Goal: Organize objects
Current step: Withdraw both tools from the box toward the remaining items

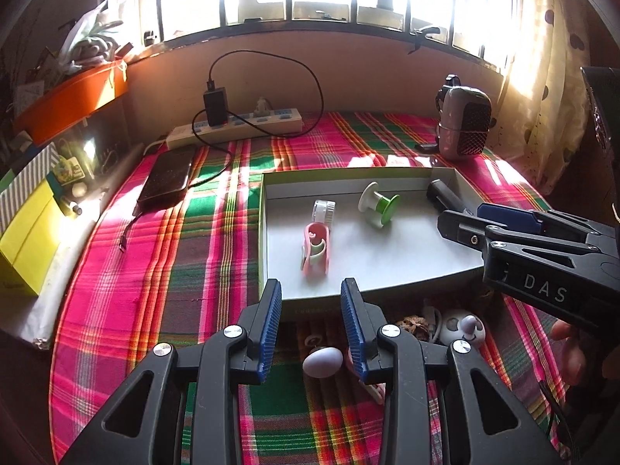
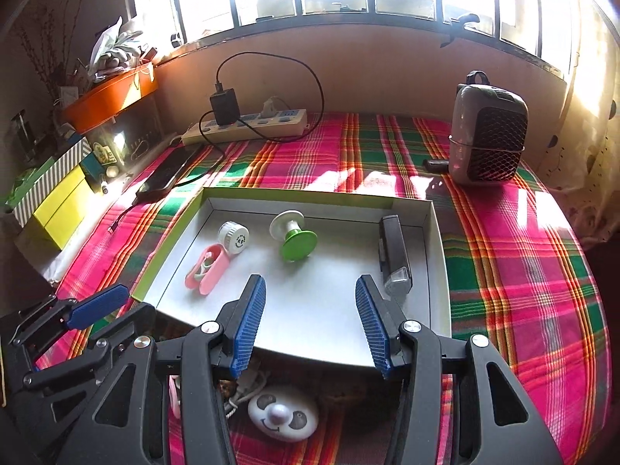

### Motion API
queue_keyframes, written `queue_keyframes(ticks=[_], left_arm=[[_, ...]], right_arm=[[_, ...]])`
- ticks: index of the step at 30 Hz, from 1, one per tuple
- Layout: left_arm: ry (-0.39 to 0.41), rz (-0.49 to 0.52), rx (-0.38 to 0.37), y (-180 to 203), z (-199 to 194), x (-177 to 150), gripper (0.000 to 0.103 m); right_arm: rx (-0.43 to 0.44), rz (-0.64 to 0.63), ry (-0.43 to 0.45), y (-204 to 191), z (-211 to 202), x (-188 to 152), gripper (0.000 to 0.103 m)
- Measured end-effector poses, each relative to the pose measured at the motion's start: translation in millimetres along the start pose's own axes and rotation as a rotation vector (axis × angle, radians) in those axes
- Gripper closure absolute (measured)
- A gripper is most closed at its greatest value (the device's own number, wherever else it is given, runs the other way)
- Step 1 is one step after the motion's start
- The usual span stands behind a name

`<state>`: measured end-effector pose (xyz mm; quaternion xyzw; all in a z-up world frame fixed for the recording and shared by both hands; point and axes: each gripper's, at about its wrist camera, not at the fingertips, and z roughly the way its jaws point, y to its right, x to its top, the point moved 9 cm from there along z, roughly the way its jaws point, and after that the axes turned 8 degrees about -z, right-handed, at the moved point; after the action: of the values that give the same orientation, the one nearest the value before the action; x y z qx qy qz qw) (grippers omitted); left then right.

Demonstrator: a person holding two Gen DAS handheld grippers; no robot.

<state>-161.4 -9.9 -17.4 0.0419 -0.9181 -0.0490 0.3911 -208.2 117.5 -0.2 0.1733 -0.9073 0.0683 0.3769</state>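
Left claw [image 1: 310, 325] black with silver screws, blue ribbed pads, right claw [image 2: 310, 325] alike, white "DAS" lettering

Pink item [image 1: 374, 389] half hidden behind left claw [image 1: 311, 329], walnut-like lump [image 1: 416, 327] indistinct

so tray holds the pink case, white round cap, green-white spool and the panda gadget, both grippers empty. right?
One thing is off: the panda gadget is not in the tray; the right wrist view shows it on the plaid cloth in front of it. The pink case, white round cap and green-white spool are inside, and both grippers are empty.
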Motion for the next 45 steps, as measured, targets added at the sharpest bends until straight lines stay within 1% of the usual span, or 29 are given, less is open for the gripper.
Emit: queue_keyframes(ticks=[6, 15, 21, 25, 30, 36, 42, 45], left_arm=[[0.008, -0.046, -0.008, -13, -14, -12, 0.073], [-0.029, -0.112, -0.023, -33, -18, -37, 0.073], [-0.064, -0.116, -0.044, -32, -14, -52, 0.073], [-0.082, -0.114, -0.056, -31, -10, -55, 0.073], [-0.105, -0.095, -0.073, -26, -4, -59, 0.072], [-0.112, -0.084, -0.078, -23, 1, -54, 0.072], [-0.115, -0.085, -0.087, -22, 7, -49, 0.072], [-0.119, -0.088, -0.102, -19, 8, -49, 0.072]], right_arm=[[-0.009, 0.012, 0.014, 6, -17, -16, 0.053], [-0.006, 0.021, 0.004, 8, -28, -44, 0.053], [-0.006, 0.023, -0.022, 8, -27, -64, 0.053], [-0.003, 0.018, -0.038, 8, -28, -75, 0.053], [-0.002, 0.006, -0.049, 6, -29, -82, 0.053], [0.010, -0.020, -0.055, -1, -27, -84, 0.053], [-0.023, 0.047, -0.044, 18, -27, -80, 0.053], [-0.014, 0.094, -0.046, 26, -23, -76, 0.053]])
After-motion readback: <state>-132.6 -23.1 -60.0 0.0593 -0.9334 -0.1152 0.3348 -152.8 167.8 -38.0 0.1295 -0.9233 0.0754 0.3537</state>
